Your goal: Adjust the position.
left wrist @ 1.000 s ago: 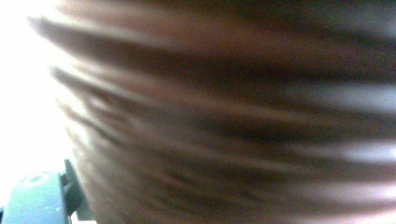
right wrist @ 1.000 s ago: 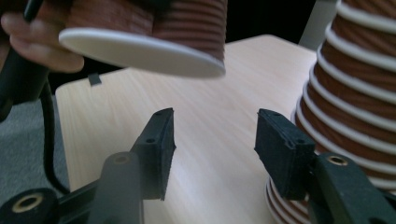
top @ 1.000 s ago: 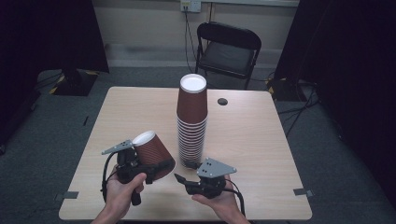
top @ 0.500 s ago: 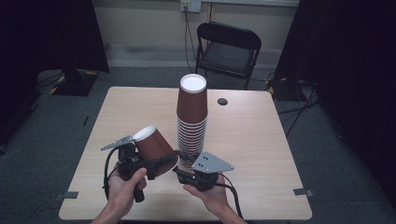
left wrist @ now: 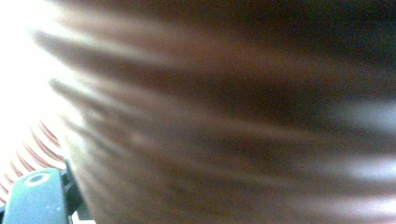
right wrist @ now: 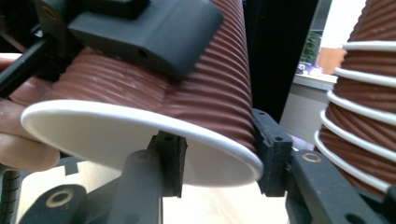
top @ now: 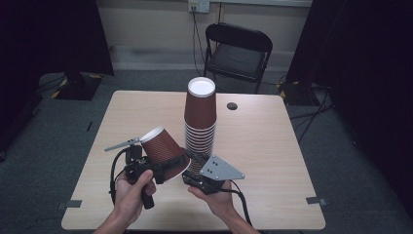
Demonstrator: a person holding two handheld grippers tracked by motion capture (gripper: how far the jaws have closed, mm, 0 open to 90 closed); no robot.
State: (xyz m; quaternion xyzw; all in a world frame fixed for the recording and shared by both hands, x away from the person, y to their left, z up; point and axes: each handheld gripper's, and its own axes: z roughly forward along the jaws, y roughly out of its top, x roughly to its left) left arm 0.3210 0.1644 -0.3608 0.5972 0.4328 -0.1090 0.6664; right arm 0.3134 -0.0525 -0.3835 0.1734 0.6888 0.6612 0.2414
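The left gripper holds a ribbed brown paper cup tilted above the near part of the wooden surface, its jaws clamped on the cup's wall with the white base up and to the left and the open mouth toward the right gripper. The right gripper's jaws have just been closing and now straddle the cup's white rim, one pad inside the mouth and one just outside the wall; whether they press on it yet I cannot tell. Just behind both stands a tall stack of upturned cups.
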